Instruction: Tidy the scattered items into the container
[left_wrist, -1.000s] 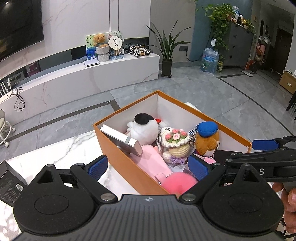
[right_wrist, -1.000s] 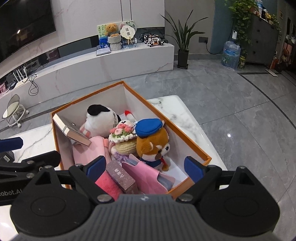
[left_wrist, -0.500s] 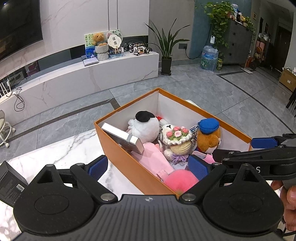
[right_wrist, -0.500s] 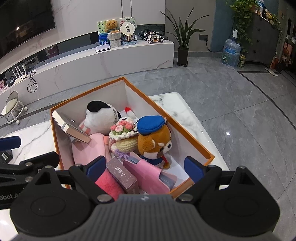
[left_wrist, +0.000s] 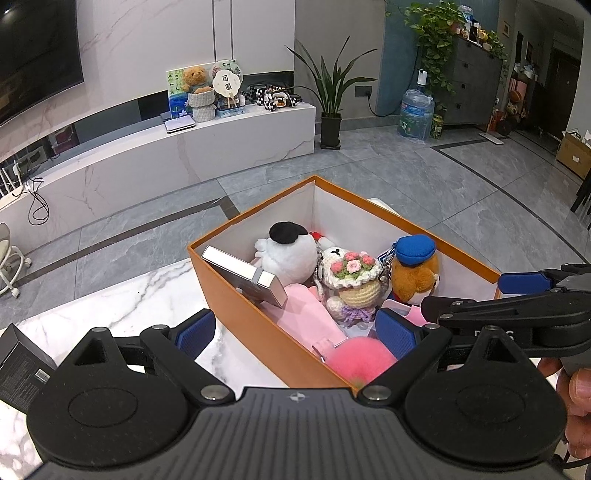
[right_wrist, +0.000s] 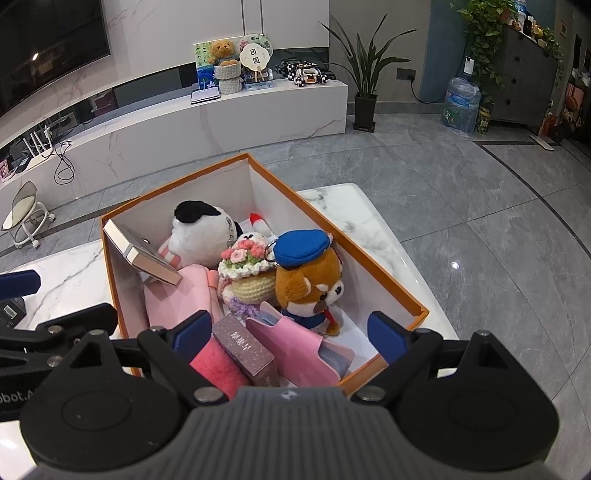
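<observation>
An orange box (left_wrist: 236, 288) (right_wrist: 110, 291) stands on the white marble table (left_wrist: 122, 302). It holds a white plush with a black cap (right_wrist: 201, 232), a crocheted flower doll (right_wrist: 247, 273), a brown plush in a blue cap (right_wrist: 310, 273), a silver box (left_wrist: 245, 277), pink cases (right_wrist: 295, 347), a pink fluffy ball (left_wrist: 360, 363) and a maroon box (right_wrist: 245, 349). My left gripper (left_wrist: 295, 330) is open and empty over the box's near left wall. My right gripper (right_wrist: 290, 328) is open and empty above the box's near end. A black box (left_wrist: 20, 363) lies on the table at the left.
The table's right edge (right_wrist: 402, 236) drops to a grey tiled floor. A white TV bench (left_wrist: 184, 155) with toys, a potted plant (left_wrist: 330, 107) and a water bottle (left_wrist: 415, 114) stand far behind. A white stool (right_wrist: 26, 218) is at the left.
Both grippers have risen and drawn back a little from the box, both open and empty. The items in the box have not moved.
</observation>
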